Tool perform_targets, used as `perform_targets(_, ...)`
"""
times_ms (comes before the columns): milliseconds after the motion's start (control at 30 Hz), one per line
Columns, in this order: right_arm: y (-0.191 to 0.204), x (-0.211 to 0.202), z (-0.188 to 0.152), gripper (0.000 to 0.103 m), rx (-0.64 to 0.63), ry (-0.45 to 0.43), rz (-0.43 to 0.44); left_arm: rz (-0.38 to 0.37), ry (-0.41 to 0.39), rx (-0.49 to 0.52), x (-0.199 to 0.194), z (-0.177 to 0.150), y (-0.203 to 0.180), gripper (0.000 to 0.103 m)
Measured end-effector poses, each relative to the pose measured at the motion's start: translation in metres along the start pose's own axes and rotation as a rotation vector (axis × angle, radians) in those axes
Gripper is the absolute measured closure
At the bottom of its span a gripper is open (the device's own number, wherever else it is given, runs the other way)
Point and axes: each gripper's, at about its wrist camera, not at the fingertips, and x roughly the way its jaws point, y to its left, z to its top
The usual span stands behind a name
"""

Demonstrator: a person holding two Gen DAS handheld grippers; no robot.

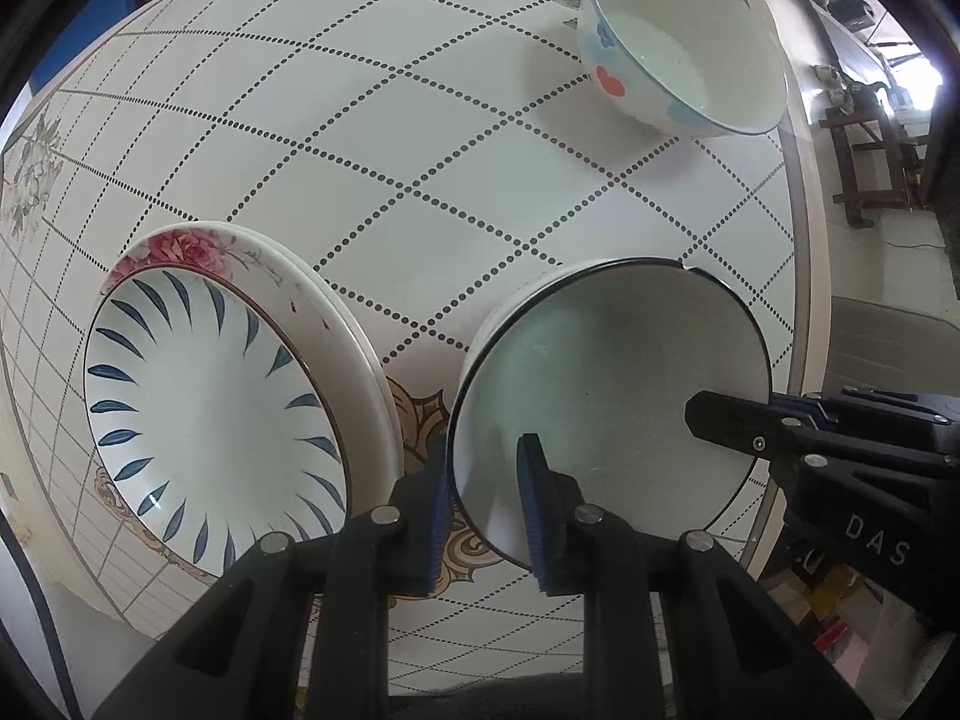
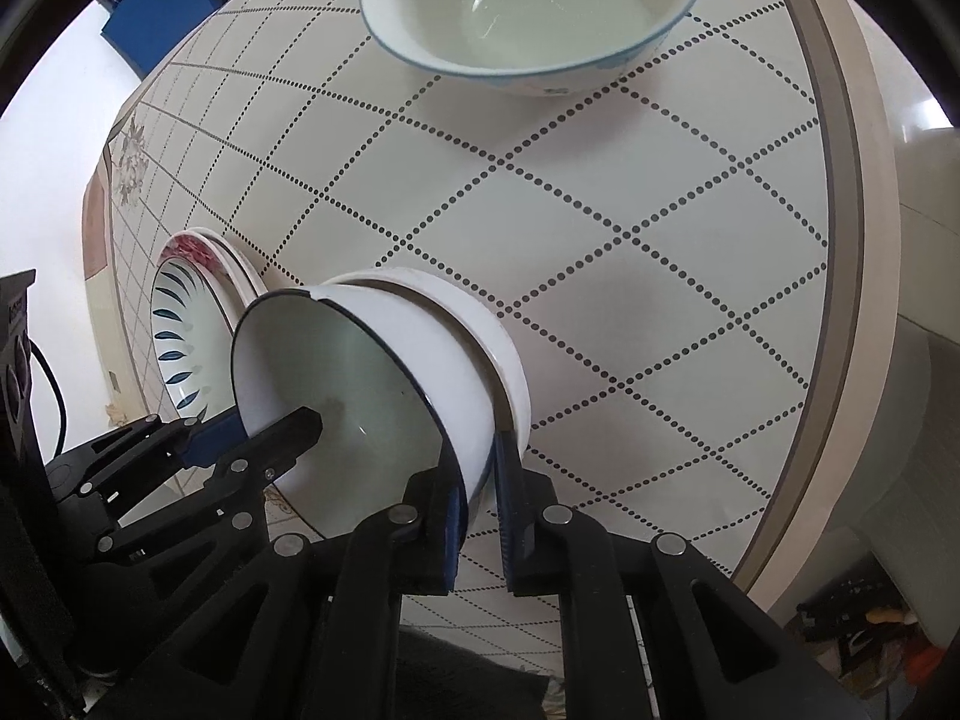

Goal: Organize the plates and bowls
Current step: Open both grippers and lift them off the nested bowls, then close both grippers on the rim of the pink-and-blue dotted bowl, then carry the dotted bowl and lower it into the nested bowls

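Dark-rimmed white bowl (image 1: pixel 606 396) is pinched at its rim by both claws: left gripper (image 1: pixel 489 516) has one blue pad inside the bowl and one outside on the near-left rim, jaws nearly closed on the wall. Right gripper (image 2: pixel 480 516) does the same on the opposite rim, one finger (image 2: pixel 444 510) inside, the other outside, narrow gap only. The bowl sits nested in a second white bowl (image 2: pixel 510 360) underneath, the top one tilted. Just left of it: a stack of plates (image 1: pixel 216 396), top one white with blue leaf strokes, a rose-pattern rim showing under it. Far side of the table (image 1: pixel 480 180), well apart: a larger bowl (image 1: pixel 684 42) with blue rim and red/blue flower prints, upright. Tabletop is round, glossy, with a dotted diamond grid and floral motifs. Bowls look like glazed ceramic; the held one has a chip in its rim.
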Motion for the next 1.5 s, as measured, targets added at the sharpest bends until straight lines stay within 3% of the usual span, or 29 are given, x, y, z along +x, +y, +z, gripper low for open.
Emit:
perform_targets(233,-0.003,-0.005,-0.002,0.087,0.005,0.017,0.018,-0.045,-0.059,-0.018,-0.034,-0.001,0.016,0.083)
perform_targets(333,-0.009,-0.019,-0.008,0.085,-0.003,-0.012,0.025,-0.038,-0.14,-0.018,-0.06,0.003,0.018,0.082)
perform_targets(467,-0.016,-0.043,-0.009,0.078,0.012,-0.099,0.059,-0.035,-0.222,-0.019,-0.091,0.029,0.006,0.072)
perform_targets(567,-0.028,-0.068,-0.003,0.041,0.026,-0.244,0.095,-0.067,-0.241,-0.036,-0.1,0.063,0.003,0.071)
perform_targets(600,-0.034,-0.076,0.0,0.02,0.032,-0.293,0.129,-0.077,-0.245,-0.042,-0.099,0.076,-0.001,0.071)
perform_targets(633,-0.039,-0.084,0.005,0.007,0.038,-0.336,0.169,-0.084,-0.245,-0.042,-0.098,0.088,-0.005,0.071)
perform_targets(700,-0.048,-0.092,0.02,0.006,0.044,-0.354,0.188,-0.106,-0.232,-0.039,-0.091,0.111,-0.012,0.071)
perform_targets(767,-0.057,-0.098,0.038,0.006,0.068,-0.376,0.149,-0.12,-0.217,-0.03,-0.084,0.13,-0.016,0.071)
perform_targets(867,-0.074,-0.102,0.062,0.007,0.104,-0.402,0.118,-0.132,-0.185,-0.024,-0.069,0.152,-0.022,0.071)
perform_targets(1067,-0.095,-0.081,0.113,0.05,0.191,-0.342,0.123,-0.118,-0.117,0.014,-0.034,0.18,-0.033,0.073)
perform_targets(1200,-0.09,-0.055,0.13,0.07,0.195,-0.282,0.125,-0.13,-0.091,0.008,-0.02,0.184,-0.033,0.088)
perform_targets(1300,-0.085,-0.044,0.135,0.09,0.19,-0.267,0.12,-0.124,-0.097,-0.002,-0.02,0.184,-0.033,0.091)
perform_targets(1500,-0.073,-0.044,0.133,0.092,0.173,-0.27,0.065,-0.11,-0.125,0.014,-0.03,0.174,-0.036,0.091)
